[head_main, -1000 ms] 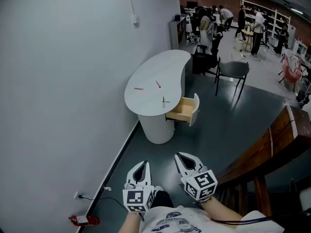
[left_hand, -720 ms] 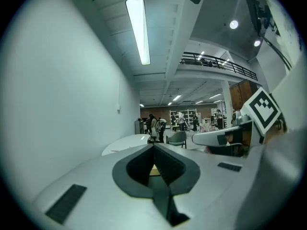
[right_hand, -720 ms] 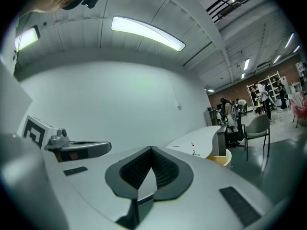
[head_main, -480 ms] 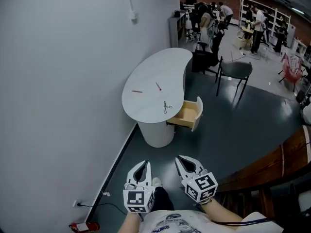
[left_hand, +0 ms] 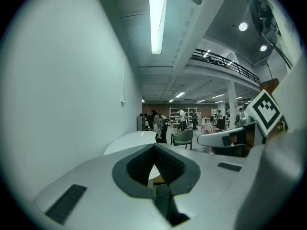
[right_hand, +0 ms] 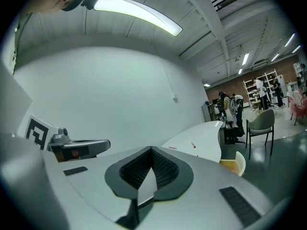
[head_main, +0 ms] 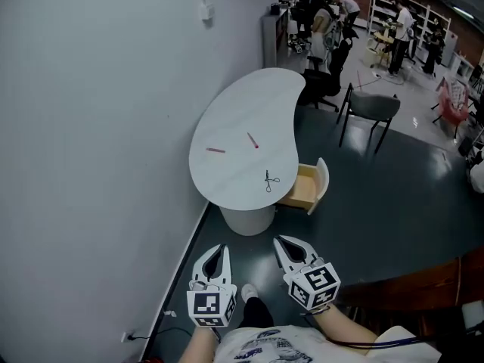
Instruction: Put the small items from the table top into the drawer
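My left hand-held gripper [head_main: 218, 249] is closed and empty. Well ahead on the tabletop [head_main: 249, 100], a pink stick [head_main: 215, 150] lies at eleven o'clock. The scissors [head_main: 270, 180] lie at twelve, probably pointing lengthwise toward me, nearer my right hand-held gripper [head_main: 286, 242], also closed and empty. The open drawer [head_main: 306, 188] is at one.

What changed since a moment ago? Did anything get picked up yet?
The person walked closer to the table, so it and its open drawer look nearer. Nothing was picked up. The left gripper and right gripper stay shut and empty. The scissors and pink sticks stay on the table.
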{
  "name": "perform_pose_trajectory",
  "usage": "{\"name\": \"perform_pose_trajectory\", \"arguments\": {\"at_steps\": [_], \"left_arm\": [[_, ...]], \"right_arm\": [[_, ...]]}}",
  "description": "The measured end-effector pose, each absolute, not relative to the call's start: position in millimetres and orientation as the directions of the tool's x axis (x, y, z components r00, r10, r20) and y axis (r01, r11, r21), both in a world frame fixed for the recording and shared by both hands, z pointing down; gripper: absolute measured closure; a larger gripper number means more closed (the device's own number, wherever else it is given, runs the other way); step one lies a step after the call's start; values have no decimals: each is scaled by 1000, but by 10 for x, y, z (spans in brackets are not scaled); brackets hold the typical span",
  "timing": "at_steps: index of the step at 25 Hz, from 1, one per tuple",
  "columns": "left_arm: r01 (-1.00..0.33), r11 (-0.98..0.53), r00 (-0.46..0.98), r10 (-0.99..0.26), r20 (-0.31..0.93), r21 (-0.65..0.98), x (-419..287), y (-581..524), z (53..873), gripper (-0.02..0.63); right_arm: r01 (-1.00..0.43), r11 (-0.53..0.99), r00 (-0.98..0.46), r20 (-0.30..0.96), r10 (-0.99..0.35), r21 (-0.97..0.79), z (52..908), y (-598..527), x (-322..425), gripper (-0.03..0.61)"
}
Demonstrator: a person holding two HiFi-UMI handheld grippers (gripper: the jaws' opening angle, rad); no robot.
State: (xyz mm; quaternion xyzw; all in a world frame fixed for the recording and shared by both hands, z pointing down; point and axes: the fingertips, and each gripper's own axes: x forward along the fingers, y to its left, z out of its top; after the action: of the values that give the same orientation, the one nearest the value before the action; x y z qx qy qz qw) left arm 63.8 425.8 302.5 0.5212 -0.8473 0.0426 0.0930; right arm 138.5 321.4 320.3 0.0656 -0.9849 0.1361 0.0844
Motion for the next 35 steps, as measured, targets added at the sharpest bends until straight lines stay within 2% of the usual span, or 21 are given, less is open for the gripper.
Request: {"name": "perform_pose_trajectory", "arguments": {"at_steps": [8, 14, 25, 35], "left_arm": [[-909, 414, -396, -894, 211, 52, -213, 4007, 3036, 594], [-921, 385, -367, -910, 195, 62, -650, 3944, 2986, 594], [-917, 388, -370, -914, 164, 95, -1031, 3872, 2982, 594], [-919, 385, -363, -911, 198, 87, -1398, 3495, 3131, 594]], "right_arm": [[-185, 946, -969, 213, -129, -267, 3218, 3070, 569, 558], [-231, 931, -962, 212, -174, -283, 3166, 2988, 228, 558], [-259, 935, -951, 234, -202, -244, 3150, 2862, -42, 558], [-246, 935, -954, 237, -186, -255, 3267, 2489, -497, 557]]}}
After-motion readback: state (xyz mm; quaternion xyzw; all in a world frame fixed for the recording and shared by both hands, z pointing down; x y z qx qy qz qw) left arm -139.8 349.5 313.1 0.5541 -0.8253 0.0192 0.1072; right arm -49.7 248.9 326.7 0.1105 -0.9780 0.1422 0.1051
